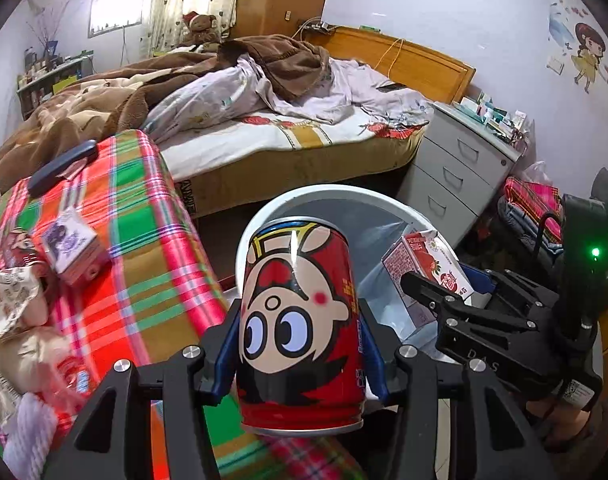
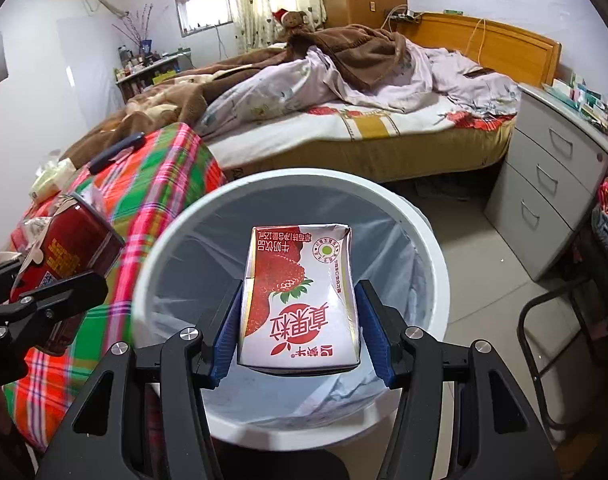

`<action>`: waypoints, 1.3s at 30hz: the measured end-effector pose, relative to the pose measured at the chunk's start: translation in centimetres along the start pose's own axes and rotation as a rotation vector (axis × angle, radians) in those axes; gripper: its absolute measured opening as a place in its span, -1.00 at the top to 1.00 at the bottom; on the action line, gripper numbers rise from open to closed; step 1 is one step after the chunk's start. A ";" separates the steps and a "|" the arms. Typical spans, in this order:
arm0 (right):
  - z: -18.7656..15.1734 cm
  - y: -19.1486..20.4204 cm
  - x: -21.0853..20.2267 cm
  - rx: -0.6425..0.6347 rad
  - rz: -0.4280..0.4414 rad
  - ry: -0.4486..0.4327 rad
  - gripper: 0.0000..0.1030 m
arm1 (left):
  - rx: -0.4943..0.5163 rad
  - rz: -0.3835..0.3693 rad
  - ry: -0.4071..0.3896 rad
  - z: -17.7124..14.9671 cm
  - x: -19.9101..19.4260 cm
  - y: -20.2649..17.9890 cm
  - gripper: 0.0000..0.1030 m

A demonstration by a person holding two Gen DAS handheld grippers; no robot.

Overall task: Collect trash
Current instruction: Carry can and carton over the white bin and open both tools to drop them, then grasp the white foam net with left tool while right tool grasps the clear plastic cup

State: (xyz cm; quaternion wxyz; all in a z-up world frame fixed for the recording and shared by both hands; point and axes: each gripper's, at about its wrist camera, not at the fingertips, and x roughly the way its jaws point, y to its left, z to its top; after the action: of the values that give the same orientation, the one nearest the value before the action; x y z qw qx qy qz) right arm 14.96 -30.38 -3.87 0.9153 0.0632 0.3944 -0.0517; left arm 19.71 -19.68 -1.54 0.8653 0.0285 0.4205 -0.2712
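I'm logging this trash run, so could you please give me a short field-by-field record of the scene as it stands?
left tool: shut on red cartoon can, held near the bin's rim
right tool: shut on strawberry milk carton, held over the bin's opening
bin: white trash bin with a clear liner, on the floor beside the plaid-covered table
bin contents: none visible
still on table: small purple carton, crumpled wrappers
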 end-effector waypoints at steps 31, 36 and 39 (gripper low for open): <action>0.2 1.3 -3.9 0.022 0.033 -0.108 -0.31 | -0.029 0.086 -0.137 -2.0 -7.7 2.2 -0.26; 0.3 3.3 -4.7 -0.002 0.059 -0.136 -0.31 | -0.049 0.121 -0.169 -3.1 -10.0 3.7 -0.26; 0.3 4.4 -5.1 -0.020 0.080 -0.154 -0.31 | -0.061 0.137 -0.178 -3.6 -11.0 4.7 -0.26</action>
State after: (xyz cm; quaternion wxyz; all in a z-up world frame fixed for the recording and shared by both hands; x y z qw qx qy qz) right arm 12.35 -25.81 0.37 0.9449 0.0657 0.3204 -0.0158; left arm 13.97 -9.81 3.50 0.9163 0.0067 0.3472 -0.1998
